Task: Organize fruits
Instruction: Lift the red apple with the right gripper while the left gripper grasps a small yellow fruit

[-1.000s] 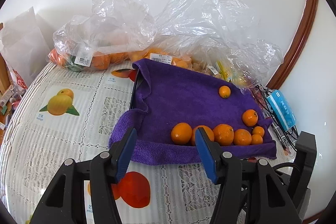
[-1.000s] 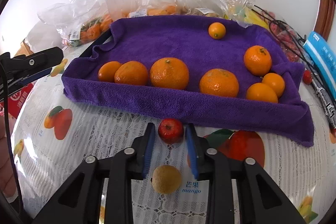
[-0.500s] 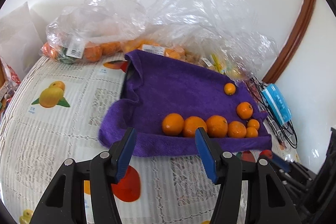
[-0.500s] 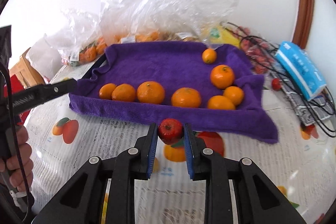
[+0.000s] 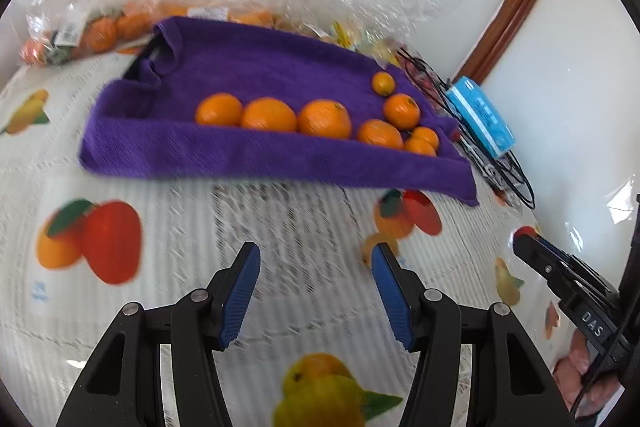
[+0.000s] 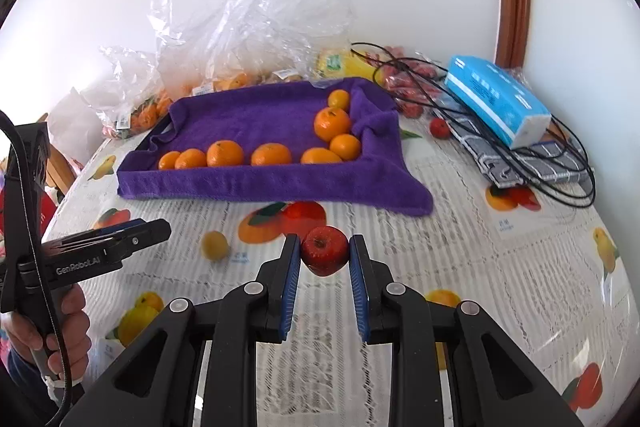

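Observation:
My right gripper [image 6: 325, 259] is shut on a small red apple [image 6: 324, 250] and holds it above the tablecloth, in front of the purple towel-lined tray [image 6: 260, 183]. Several oranges [image 6: 225, 153] lie in a row along the tray's near side, with more at its right end [image 6: 331, 123]. My left gripper [image 5: 316, 285] is open and empty, low over the tablecloth; it shows at the left of the right wrist view [image 6: 120, 241]. A small yellow fruit [image 6: 215, 245] lies on the cloth, just beyond my left gripper's right finger [image 5: 378, 247].
Clear plastic bags of oranges [image 6: 144, 111] and other fruit stand behind the tray by the wall. A blue tissue pack [image 6: 496, 99], black cables [image 6: 552, 171], a grey cloth and a loose red fruit [image 6: 439, 127] lie at the right. The tablecloth [image 6: 480, 267] carries printed fruit pictures.
My right gripper has lifted the red apple off the cloth and pulled back from the tray. My left gripper has swung right and lower, toward the small yellow fruit.

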`<state>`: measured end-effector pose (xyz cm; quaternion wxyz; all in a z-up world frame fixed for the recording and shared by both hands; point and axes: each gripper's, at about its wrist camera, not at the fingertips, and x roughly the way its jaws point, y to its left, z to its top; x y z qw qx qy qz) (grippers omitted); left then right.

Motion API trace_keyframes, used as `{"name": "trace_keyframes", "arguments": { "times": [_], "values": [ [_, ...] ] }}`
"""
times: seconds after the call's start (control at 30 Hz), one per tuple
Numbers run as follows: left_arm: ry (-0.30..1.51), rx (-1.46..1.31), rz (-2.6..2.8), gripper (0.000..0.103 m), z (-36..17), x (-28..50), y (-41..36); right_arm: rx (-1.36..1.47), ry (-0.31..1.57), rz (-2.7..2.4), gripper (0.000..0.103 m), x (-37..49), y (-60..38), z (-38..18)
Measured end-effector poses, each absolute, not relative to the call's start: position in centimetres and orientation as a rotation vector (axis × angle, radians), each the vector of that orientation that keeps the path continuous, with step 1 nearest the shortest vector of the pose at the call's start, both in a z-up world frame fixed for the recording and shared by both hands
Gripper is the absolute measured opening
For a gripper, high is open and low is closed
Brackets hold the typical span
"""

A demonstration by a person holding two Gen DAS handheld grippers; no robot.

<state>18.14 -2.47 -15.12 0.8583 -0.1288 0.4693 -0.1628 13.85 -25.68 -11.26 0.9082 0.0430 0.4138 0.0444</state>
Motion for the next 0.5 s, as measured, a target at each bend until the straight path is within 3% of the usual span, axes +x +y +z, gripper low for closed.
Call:
{"name": "trace_keyframes", "arguments": {
  "times": [0.5],
  "values": [
    [0.978,-0.120,-0.347,0.057,-15.6,17.0,-8.3,0.173,0.845,0.085,0.025,12.2,-29.4,-12.7]
  ]
}}
